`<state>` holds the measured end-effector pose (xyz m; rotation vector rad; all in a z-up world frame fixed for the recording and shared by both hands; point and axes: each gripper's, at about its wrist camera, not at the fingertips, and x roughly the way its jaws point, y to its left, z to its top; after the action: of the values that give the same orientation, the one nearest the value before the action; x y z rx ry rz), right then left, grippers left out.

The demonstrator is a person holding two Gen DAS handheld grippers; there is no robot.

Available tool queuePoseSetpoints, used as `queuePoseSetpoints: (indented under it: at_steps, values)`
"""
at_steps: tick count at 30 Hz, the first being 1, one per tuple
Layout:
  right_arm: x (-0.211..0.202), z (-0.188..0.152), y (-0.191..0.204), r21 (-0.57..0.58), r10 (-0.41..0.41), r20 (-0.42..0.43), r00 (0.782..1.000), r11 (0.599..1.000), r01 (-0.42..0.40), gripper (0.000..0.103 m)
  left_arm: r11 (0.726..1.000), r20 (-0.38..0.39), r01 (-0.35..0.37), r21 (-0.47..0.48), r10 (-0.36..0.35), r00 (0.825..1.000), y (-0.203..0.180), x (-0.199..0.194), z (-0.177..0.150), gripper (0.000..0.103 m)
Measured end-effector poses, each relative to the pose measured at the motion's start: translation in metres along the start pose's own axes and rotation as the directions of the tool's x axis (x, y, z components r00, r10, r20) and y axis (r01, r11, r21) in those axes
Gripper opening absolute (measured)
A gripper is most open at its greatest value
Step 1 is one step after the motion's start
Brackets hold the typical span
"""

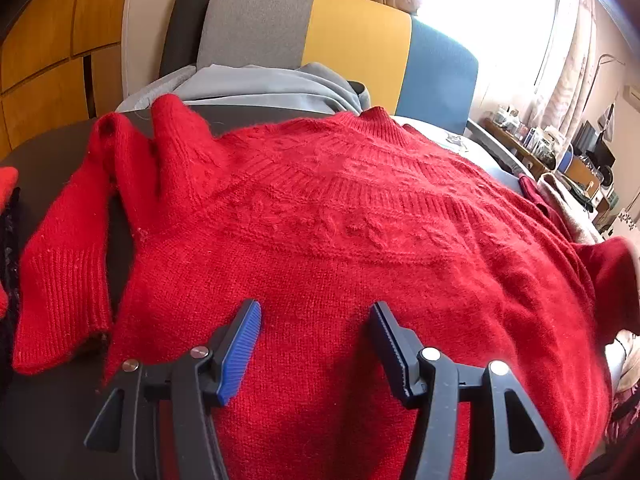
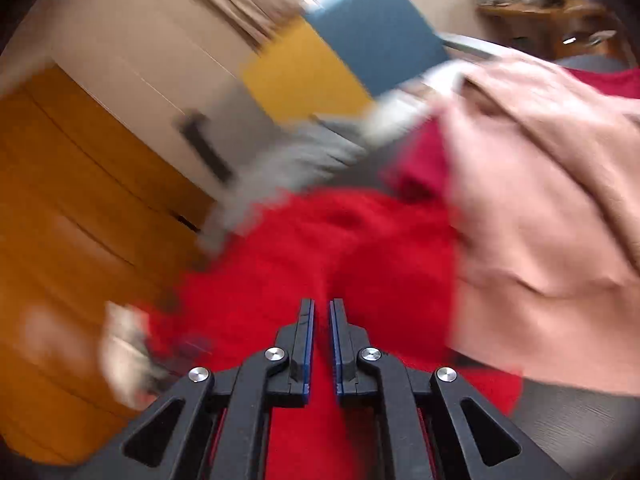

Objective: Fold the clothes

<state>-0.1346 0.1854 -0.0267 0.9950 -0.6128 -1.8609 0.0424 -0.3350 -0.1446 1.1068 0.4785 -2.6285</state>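
Red knit fills most of what I see: the sweater (image 1: 340, 240) lies spread flat on the dark tabletop (image 1: 60, 140), neck toward the far edge and hem toward me. From the left wrist camera, my left tongs (image 1: 316, 312) hover over the lower body of the sweater, spread wide with nothing between the 2 blue pads (image 1: 240, 344). The sleeve (image 1: 68, 272) on the left side is bent back on itself, its ribbed cuff lying just beside the body, with a strip of bare tabletop between them. More dark tabletop shows beyond that sleeve and at the near left corner. Past the neck, a grey garment (image 1: 256, 88) is bunched against a chair (image 1: 352, 48) with grey, yellow and blue panels. At the far left edge lies a dark pile topped with red (image 1: 8, 216).

The right wrist view is badly blurred. My right tongs (image 2: 322, 308) are nearly closed, only a thin slot left between the pads, and I cannot tell whether any red cloth is pinched there. The sweater (image 2: 304, 248) lies directly under and ahead of them. A pink garment (image 2: 540, 208) overlaps the sweater's right side, crowding that edge. Bare tabletop (image 2: 568, 412) shows at the lower right.
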Motion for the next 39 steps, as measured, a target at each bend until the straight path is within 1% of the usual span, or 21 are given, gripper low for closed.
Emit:
queuePoseSetpoints:
  at_steps: [1, 4, 5, 6, 8, 10, 14, 17, 19, 20, 22, 24, 25, 27, 28, 29, 31, 33, 35, 37, 39]
  values:
    - [0.008, 0.009, 0.011, 0.023, 0.083, 0.020, 0.996, 0.996, -0.083, 0.008, 1.000, 0.001, 0.005, -0.005, -0.005, 1.000, 0.001, 0.000, 0.000, 0.058]
    - [0.054, 0.025, 0.053, 0.021, 0.247, 0.034, 0.968, 0.969, -0.248, 0.008, 1.000, 0.004, 0.020, -0.019, -0.020, 1.000, 0.002, -0.002, -0.001, 0.058]
    - [0.073, 0.023, 0.068, 0.012, 0.252, 0.016, 0.968, 0.968, -0.252, 0.008, 0.999, 0.005, 0.025, -0.023, -0.025, 1.000, 0.003, -0.002, -0.001, 0.058]
    - [0.090, 0.020, 0.082, 0.004, 0.243, -0.003, 0.970, 0.970, -0.243, 0.013, 0.999, 0.006, 0.030, -0.028, -0.030, 1.000, 0.003, -0.003, -0.001, 0.058]
    - [0.113, 0.007, 0.090, -0.001, 0.192, -0.057, 0.980, 0.981, -0.192, 0.026, 0.999, 0.008, 0.040, -0.037, -0.040, 0.999, 0.005, -0.003, -0.002, 0.058]
    - [0.134, -0.007, 0.097, -0.008, 0.135, -0.112, 0.985, 0.991, -0.137, 0.059, 0.996, 0.012, 0.064, -0.057, -0.063, 0.998, 0.008, -0.004, -0.002, 0.058]
    - [0.111, -0.042, 0.068, -0.019, 0.028, -0.118, 0.993, 0.999, -0.031, 0.065, 0.998, -0.012, 0.045, -0.051, -0.046, 0.999, 0.001, -0.007, 0.000, 0.058]
    - [0.062, -0.062, 0.020, 0.021, -0.099, -0.071, 0.993, 0.995, 0.100, 0.082, 0.990, -0.013, 0.139, 0.008, -0.139, 0.990, -0.042, -0.021, 0.007, 0.056]
    - [0.021, -0.079, -0.016, 0.089, -0.192, -0.036, 0.981, 0.977, 0.194, 0.090, 0.978, -0.018, 0.202, 0.052, -0.201, 0.979, -0.072, -0.030, 0.012, 0.057]
    - [0.006, -0.087, -0.029, 0.117, -0.230, -0.033, 0.973, 0.965, 0.233, 0.090, 0.961, -0.033, 0.250, 0.122, -0.248, 0.968, -0.101, -0.033, 0.011, 0.058]
    - [-0.020, -0.100, -0.050, 0.149, -0.311, -0.028, 0.950, 0.938, 0.312, 0.092, 0.904, -0.073, 0.342, 0.258, -0.335, 0.939, -0.159, -0.040, 0.010, 0.058]
    - [-0.035, -0.108, -0.065, 0.151, -0.387, -0.015, 0.922, 0.911, 0.385, 0.093, 0.816, -0.130, 0.408, 0.410, -0.391, 0.911, -0.221, -0.044, 0.002, 0.058]
    - [-0.041, -0.110, -0.069, 0.157, -0.393, -0.007, 0.919, 0.908, 0.390, 0.094, 0.759, -0.162, 0.429, 0.490, -0.404, 0.900, -0.253, -0.045, -0.004, 0.058]
    - [-0.052, -0.112, -0.077, 0.179, -0.375, 0.020, 0.927, 0.913, 0.366, 0.096, 0.657, -0.196, 0.425, 0.623, -0.395, 0.897, -0.301, -0.041, -0.017, 0.058]
    - [-0.055, -0.112, -0.080, 0.193, -0.359, 0.034, 0.933, 0.918, 0.347, 0.099, 0.592, -0.208, 0.404, 0.697, -0.373, 0.904, -0.328, -0.036, -0.028, 0.058]
    - [-0.057, -0.113, -0.083, 0.214, -0.337, 0.051, 0.940, 0.923, 0.320, 0.101, 0.558, -0.218, 0.396, 0.730, -0.359, 0.908, -0.342, -0.032, -0.033, 0.059]
    - [-0.060, -0.113, -0.090, 0.258, -0.289, 0.090, 0.953, 0.931, 0.258, 0.103, 0.503, -0.241, 0.372, 0.780, -0.307, 0.921, -0.372, -0.016, -0.043, 0.060]
    - [-0.070, -0.118, -0.105, 0.355, -0.211, 0.166, 0.963, 0.924, 0.141, 0.103, 0.475, -0.261, 0.366, 0.800, -0.275, 0.926, -0.386, -0.002, -0.044, 0.060]
    - [-0.074, -0.123, -0.115, 0.400, -0.160, 0.235, 0.959, 0.915, 0.055, 0.103, 0.453, -0.276, 0.360, 0.816, -0.242, 0.930, -0.397, 0.010, -0.048, 0.060]
    - [-0.073, -0.124, -0.115, 0.394, -0.149, 0.246, 0.958, 0.918, 0.041, 0.103, 0.431, -0.302, 0.369, 0.823, -0.217, 0.928, -0.404, 0.020, -0.051, 0.060]
    - [-0.071, -0.126, -0.109, 0.364, -0.175, 0.242, 0.954, 0.928, 0.078, 0.103, 0.413, -0.313, 0.369, 0.833, -0.197, 0.929, -0.407, 0.028, -0.054, 0.061]
